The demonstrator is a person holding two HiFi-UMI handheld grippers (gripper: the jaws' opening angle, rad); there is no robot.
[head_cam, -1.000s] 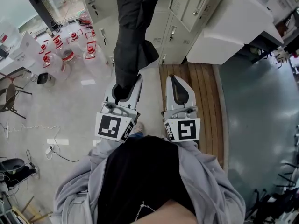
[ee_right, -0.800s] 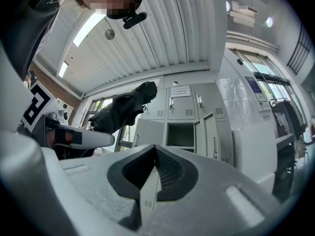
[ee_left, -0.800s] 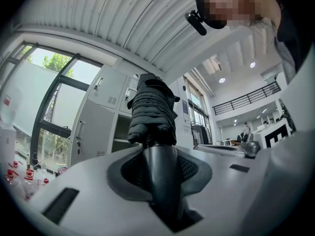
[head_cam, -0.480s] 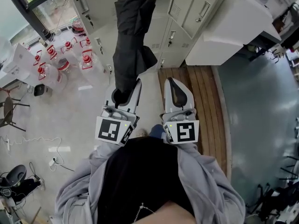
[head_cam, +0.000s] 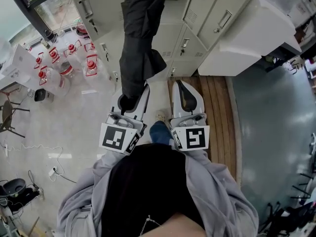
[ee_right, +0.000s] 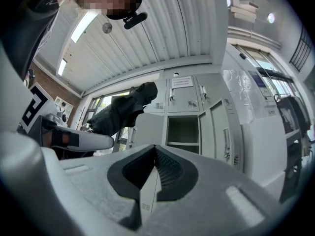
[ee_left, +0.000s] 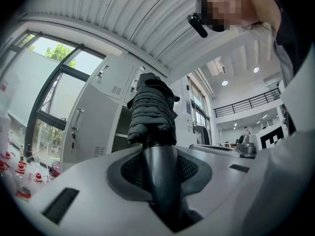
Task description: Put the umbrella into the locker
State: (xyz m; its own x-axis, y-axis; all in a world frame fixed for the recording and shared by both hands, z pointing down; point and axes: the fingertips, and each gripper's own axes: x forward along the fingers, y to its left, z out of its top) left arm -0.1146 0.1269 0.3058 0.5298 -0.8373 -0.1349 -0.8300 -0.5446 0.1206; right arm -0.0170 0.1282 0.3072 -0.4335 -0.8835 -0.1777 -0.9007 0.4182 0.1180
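Ahead of me, the bank of grey lockers has one compartment standing open, and that is where the folded black umbrella goes. My left gripper is clamped on its handle, so the umbrella sticks out forward from the jaws with its far end close to the opening, though I cannot tell whether it is inside yet. My right gripper has its jaws together on nothing and rides just beside the left. To do this well, I judge I should line the far end up with the middle of the opening, lift enough that the loose fabric clears the lower edge, feed it straight in, and hold my grip until the shelf carries the weight
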